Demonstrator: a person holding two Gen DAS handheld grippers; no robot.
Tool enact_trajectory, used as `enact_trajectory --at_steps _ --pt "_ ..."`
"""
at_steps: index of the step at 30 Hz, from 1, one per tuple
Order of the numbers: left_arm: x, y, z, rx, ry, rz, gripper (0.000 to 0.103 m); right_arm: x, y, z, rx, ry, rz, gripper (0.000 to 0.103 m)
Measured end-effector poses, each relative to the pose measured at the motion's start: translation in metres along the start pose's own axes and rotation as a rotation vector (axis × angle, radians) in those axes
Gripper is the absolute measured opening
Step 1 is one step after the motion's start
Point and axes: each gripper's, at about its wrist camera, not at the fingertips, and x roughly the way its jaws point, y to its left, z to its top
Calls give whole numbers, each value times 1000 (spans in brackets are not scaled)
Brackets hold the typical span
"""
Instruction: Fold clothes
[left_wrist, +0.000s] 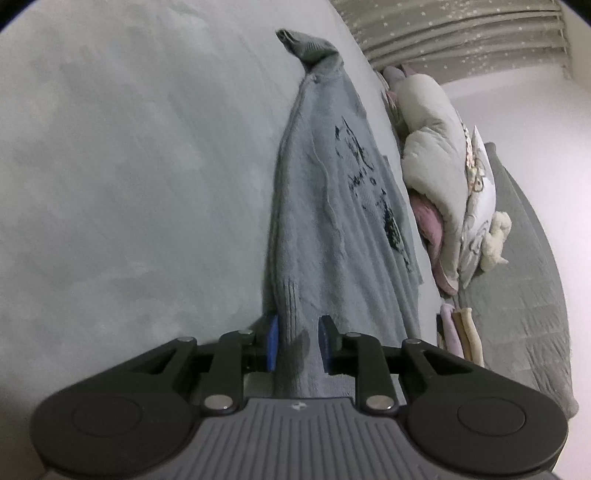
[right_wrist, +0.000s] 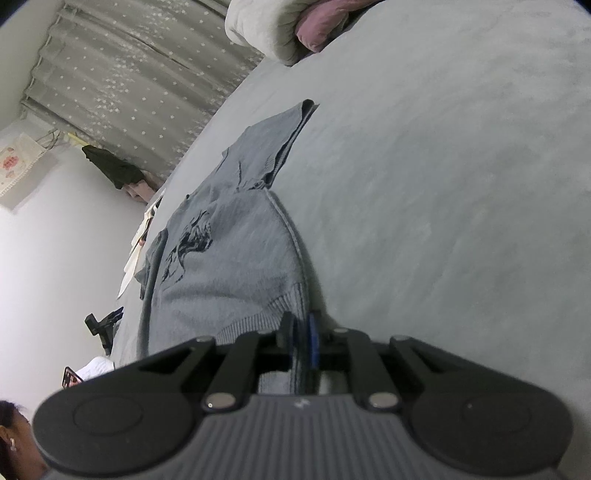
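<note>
left claw: jaws parted, sweater hem loose between the pads, not really pinched

right claw: clamped on the hem's other corner

sweater: on the bed, long axis running straight away from both claws

nearer hand: pretty much a tie

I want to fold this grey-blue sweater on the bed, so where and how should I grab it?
Probably the ribbed hem corners of the sweater, coming in low from the near edge: the hem faces you and is thick. The right gripper already pinches one corner there.
</note>
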Motion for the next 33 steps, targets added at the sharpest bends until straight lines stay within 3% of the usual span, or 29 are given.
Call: enact_trajectory --at_steps 2,3,4,8,12,16,24,33 --pt "-1 0 -4 4 0 5 19 1 3 0 -10 1 -7 10" --pt "-2 0 -6 6 -5 17 6 1 4 0 -17 2 -12 10" --pt "-2 -1 -7 1 -14 44 4 1 6 0 -24 3 -18 10" --pt "-9 -5 -10 -23 -61 105 3 -8 16 2 -69 -1 -75 5" --pt "-32 -29 -10 94 -143 255 3 -26 30 1 -133 -26 -91 4" --pt "-54 -38 -10 137 -163 314 3 -43 45 -1 -199 -24 -80 4" --pt "-61 -42 -19 207 -134 421 3 -57 70 -21 -345 9 -156 4" --pt "-39 -39 -26 282 -106 498 4 -37 54 -40 -367 64 -228 3"
